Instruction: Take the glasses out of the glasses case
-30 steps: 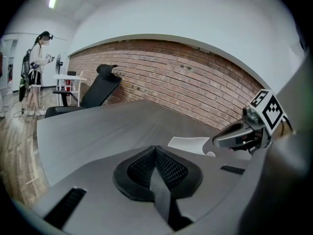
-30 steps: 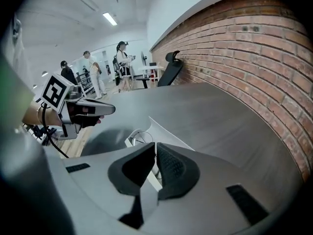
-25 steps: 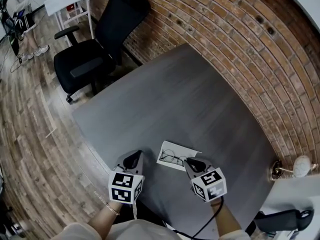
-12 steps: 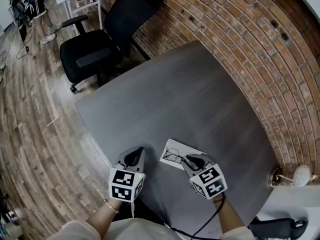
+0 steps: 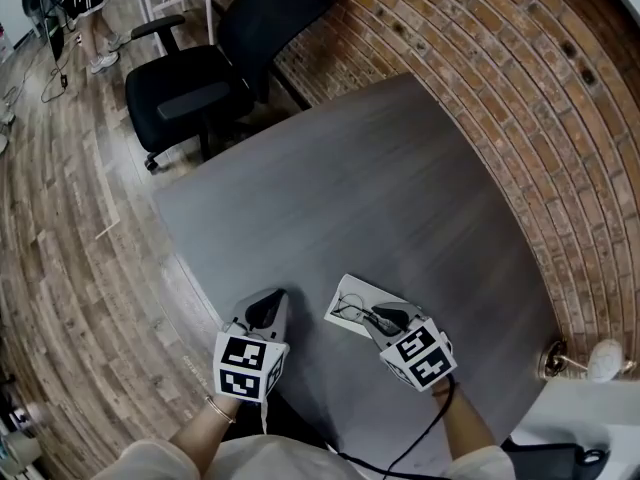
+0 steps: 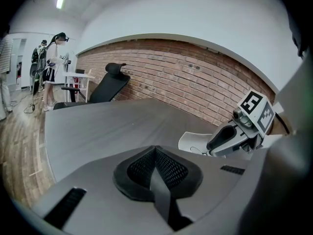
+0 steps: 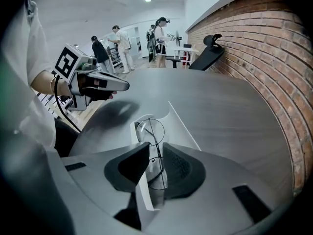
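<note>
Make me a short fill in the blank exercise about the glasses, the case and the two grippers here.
1. The glasses lie in an open case whose colour is ____.
2. The left gripper has its jaws ____, with nothing between them.
3. The right gripper has its jaws apart, one on each side of the ____.
4. The wall beside the table is made of ____.

Missing words: white; together; glasses; brick.

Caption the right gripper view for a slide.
Right hand-held gripper, jaws apart, straddles wire-rimmed glasses in white case.
</note>
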